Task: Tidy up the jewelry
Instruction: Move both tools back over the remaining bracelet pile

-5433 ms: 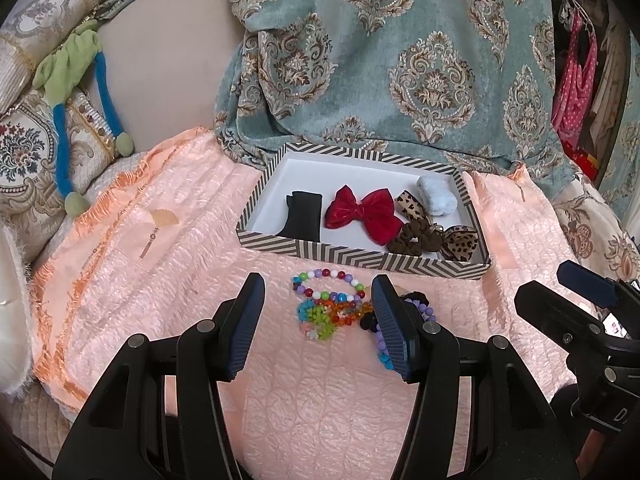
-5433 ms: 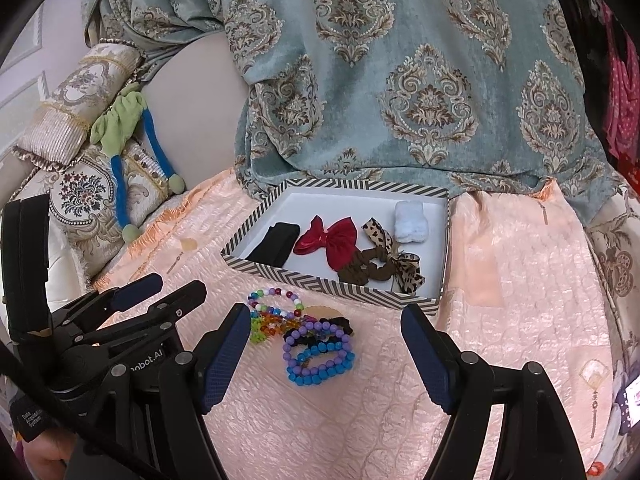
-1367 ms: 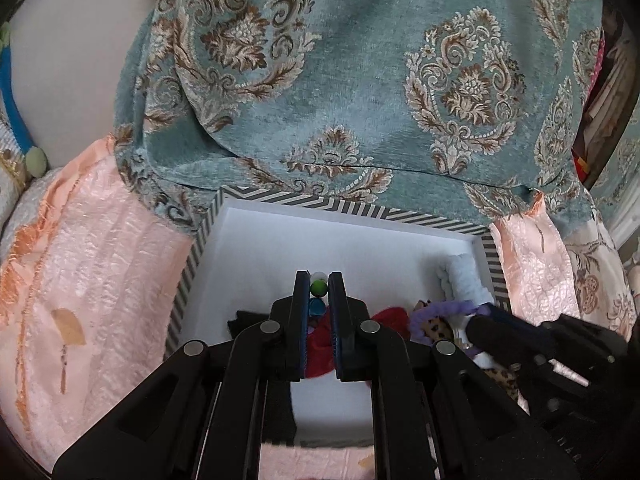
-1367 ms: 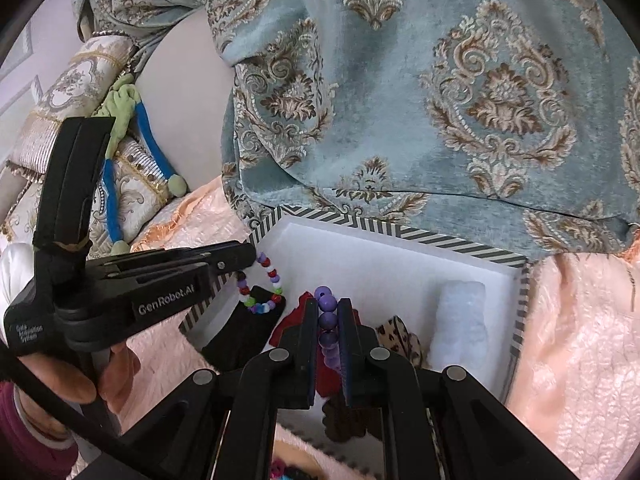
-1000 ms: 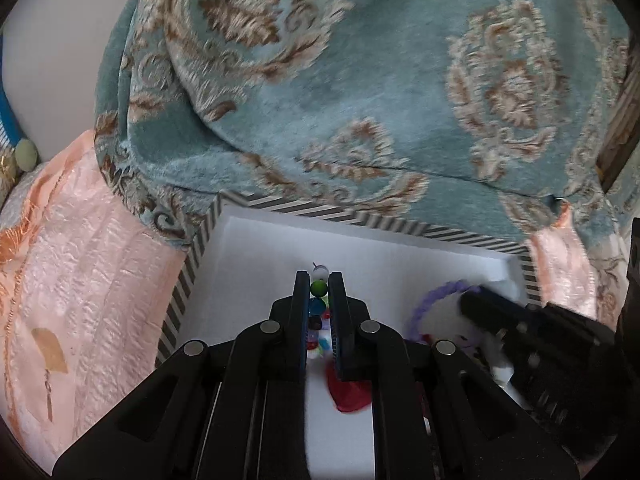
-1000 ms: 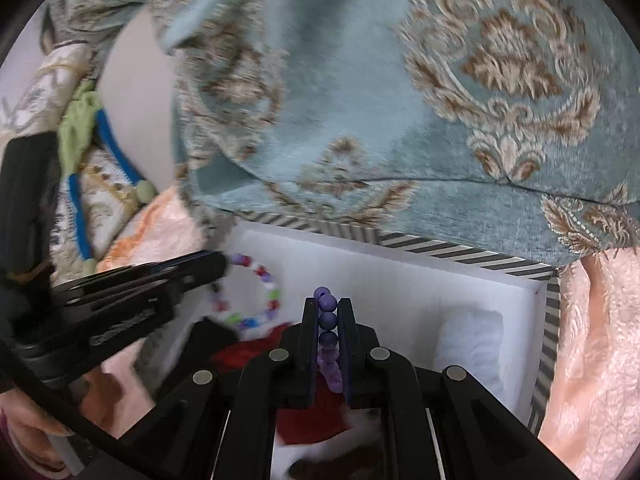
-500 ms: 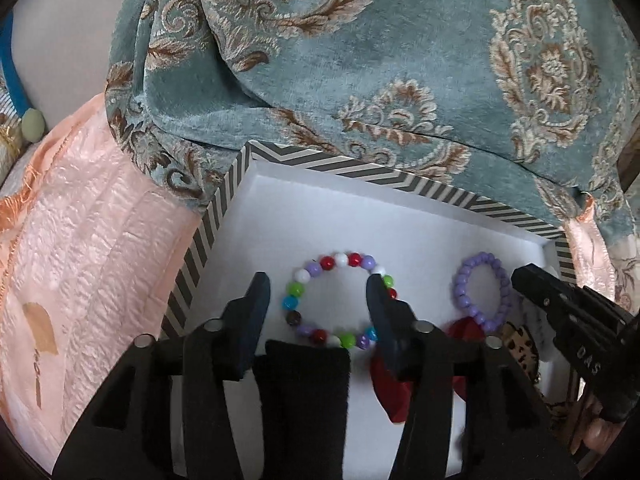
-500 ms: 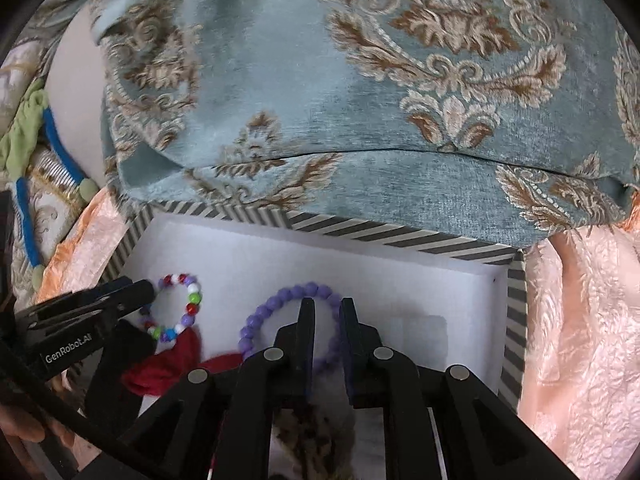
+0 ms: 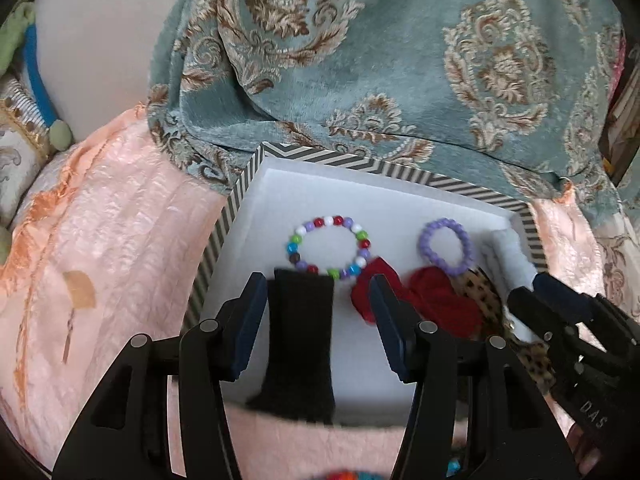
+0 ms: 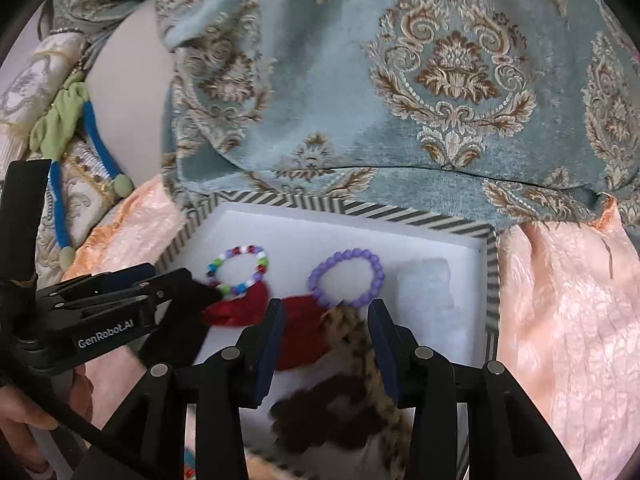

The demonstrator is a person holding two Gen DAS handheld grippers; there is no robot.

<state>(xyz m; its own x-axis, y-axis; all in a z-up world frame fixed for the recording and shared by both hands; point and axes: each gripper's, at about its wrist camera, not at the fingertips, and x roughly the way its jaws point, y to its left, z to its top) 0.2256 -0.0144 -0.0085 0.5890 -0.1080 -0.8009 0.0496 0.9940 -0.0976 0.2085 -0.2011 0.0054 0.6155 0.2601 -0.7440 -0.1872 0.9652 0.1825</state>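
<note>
While the striped box (image 9: pixel 240 184) sits on the peach bedspread (image 9: pixel 120 248), both bracelets lie loose inside: multicolor bracelet (image 9: pixel 329 248), purple bracelet (image 10: pixel 346 279). Left hand-held gripper (image 9: pixel 318 320) open, empty; right hand-held gripper (image 10: pixel 326 344) just opened, nothing gripped.

Striped b/w box (image 9: pixel 404 170), multicolour bracelet (image 9: pixel 329 249), purple bracelet (image 9: pixel 446 246), red bow (image 9: pixel 436 300).

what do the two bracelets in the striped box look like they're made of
Multicolour bracelet: round, glossy beads with highlights, likely plastic or glass. Purple bracelet: rounder, uniform lilac beads with a softer sheen, probably plastic or acrylic. Neither string is visible, so elastic is only a guess.
</note>
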